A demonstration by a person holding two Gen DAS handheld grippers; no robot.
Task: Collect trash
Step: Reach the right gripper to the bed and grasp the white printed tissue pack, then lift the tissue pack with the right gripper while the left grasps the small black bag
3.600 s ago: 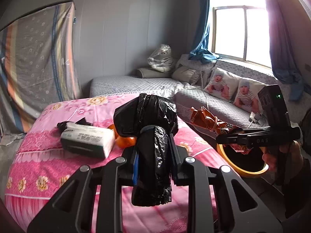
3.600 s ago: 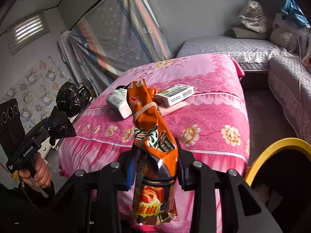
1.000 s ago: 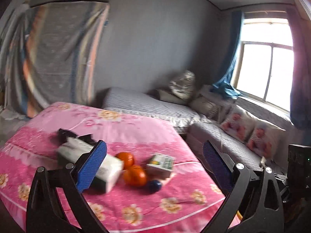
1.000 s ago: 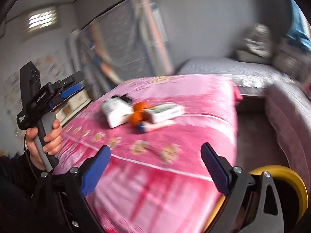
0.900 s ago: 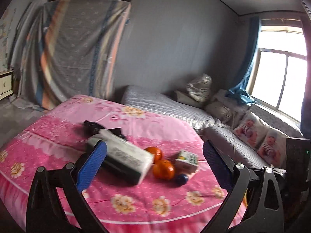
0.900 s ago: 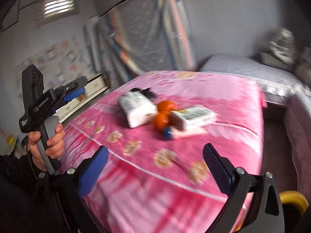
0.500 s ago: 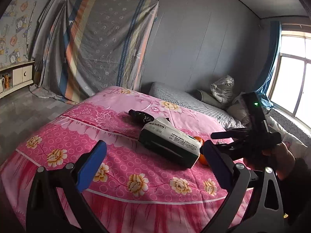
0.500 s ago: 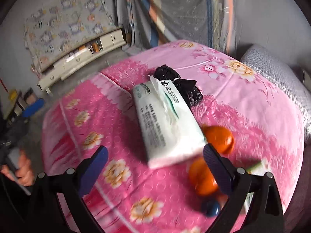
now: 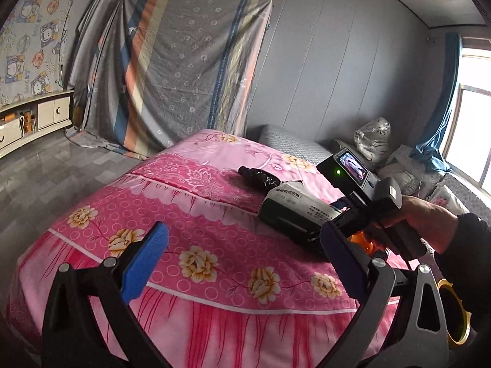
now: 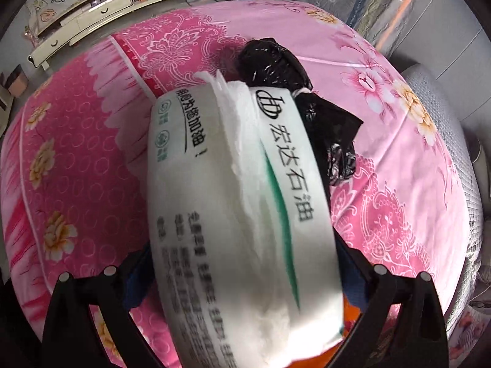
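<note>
A white tissue pack point(image 10: 239, 202) with green print lies on the pink flowered bed point(image 10: 76, 159). My right gripper point(image 10: 245, 276) is open and low over it, one finger on each side of the pack's near end; the pads are mostly hidden behind it. A knotted black plastic bag point(image 10: 291, 70) lies just beyond the pack. In the left wrist view my left gripper point(image 9: 242, 260) is open and empty, above the bed's near edge. Ahead of it are the tissue pack point(image 9: 294, 208), the black bag point(image 9: 260, 178) and the hand-held right gripper point(image 9: 334, 219).
An orange point(image 9: 365, 242) shows under the person's hand point(image 9: 420, 217). A yellow-rimmed bin point(image 9: 457, 316) stands on the floor at the bed's right. A cloth-draped object point(image 9: 184, 70) and a low cabinet point(image 9: 33, 119) line the far wall. A sofa with cushions point(image 9: 396, 171) is at right.
Both grippers held trash 3.6 s ago (black bag left, snack bag right) and are now empty. In the last half second the right gripper dropped down around the tissue pack.
</note>
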